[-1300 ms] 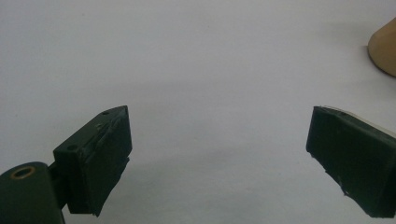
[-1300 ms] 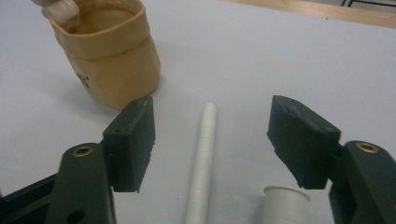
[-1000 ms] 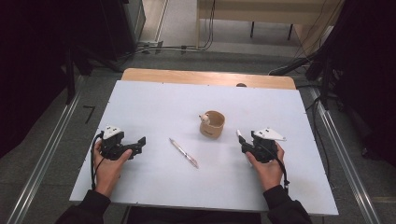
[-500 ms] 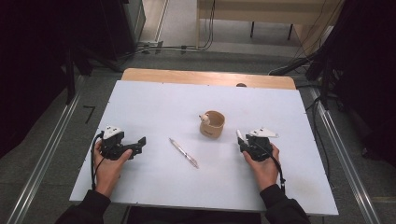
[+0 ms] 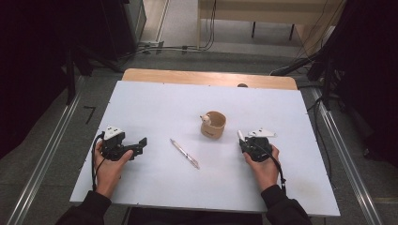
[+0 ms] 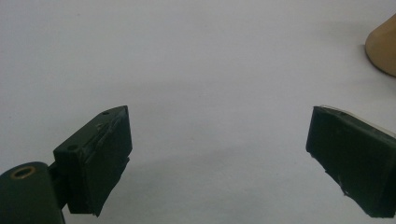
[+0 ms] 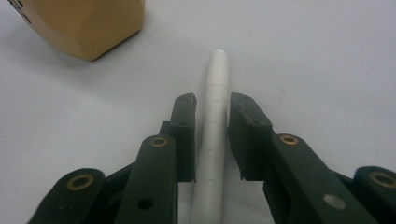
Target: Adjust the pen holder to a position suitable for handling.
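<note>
A white stick (image 7: pixel 218 70) lies on the white table (image 5: pixel 159 108) and runs straight between the jaws of my right gripper (image 7: pixel 212 105). The jaws have just been closing, and both pads now sit against the stick's sides. In the high view this gripper (image 5: pixel 244 140) is at the right, with the white stick (image 5: pixel 241 135) poking out toward a tan cup (image 5: pixel 213 124). My left gripper (image 5: pixel 141 143) rests at the left, open, with only bare table between its pads (image 6: pixel 109 154). A pen (image 5: pixel 184 153) lies between the two hands.
The tan cup (image 7: pixel 84 23) stands close ahead and left of the right jaws, and its edge (image 6: pixel 385 46) is far right in the left gripper view. A wooden strip (image 5: pixel 206 77) borders the table's far side. Cables trail on the floor beyond.
The right gripper has edged slightly toward the white stick and its jaws have narrowed around it. The left hand, pen and cup have not moved.
</note>
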`<state>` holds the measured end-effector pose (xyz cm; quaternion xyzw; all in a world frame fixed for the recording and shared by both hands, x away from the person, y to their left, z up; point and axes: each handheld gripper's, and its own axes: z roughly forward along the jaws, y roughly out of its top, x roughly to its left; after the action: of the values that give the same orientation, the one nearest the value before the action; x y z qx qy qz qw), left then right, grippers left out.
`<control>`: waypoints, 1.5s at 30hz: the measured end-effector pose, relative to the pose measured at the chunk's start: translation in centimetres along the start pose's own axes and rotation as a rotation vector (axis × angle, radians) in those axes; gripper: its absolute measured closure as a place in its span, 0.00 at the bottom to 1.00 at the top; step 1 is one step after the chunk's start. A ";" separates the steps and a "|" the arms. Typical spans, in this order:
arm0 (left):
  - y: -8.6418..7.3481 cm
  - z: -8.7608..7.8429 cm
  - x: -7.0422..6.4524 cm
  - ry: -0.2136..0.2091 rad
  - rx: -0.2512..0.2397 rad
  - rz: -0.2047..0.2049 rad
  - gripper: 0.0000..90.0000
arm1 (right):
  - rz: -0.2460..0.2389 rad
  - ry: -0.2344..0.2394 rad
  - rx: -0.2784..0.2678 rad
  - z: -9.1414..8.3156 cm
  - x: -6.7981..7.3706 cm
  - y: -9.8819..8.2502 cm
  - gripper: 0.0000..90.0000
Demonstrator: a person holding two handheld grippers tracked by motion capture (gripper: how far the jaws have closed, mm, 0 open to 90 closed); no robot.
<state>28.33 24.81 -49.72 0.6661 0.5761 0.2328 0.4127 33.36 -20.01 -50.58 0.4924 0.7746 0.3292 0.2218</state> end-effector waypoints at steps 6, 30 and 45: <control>0.0 0.0 -0.2 -0.007 0.000 0.004 0.09 | 0.012 0.005 0.002 0.0 -0.2 0.0 0.82; 0.2 -0.1 -1.8 -0.112 0.012 -0.030 0.10 | 0.023 0.042 -0.046 -1.2 -0.6 0.5 0.85; 1.1 0.7 -5.4 -0.237 0.025 0.004 0.10 | 0.024 0.127 -0.153 -3.8 0.4 2.1 0.86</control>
<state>28.29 19.47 -48.29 0.6952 0.5247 0.1461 0.4691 31.96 -20.16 -46.48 0.4615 0.7537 0.4206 0.2050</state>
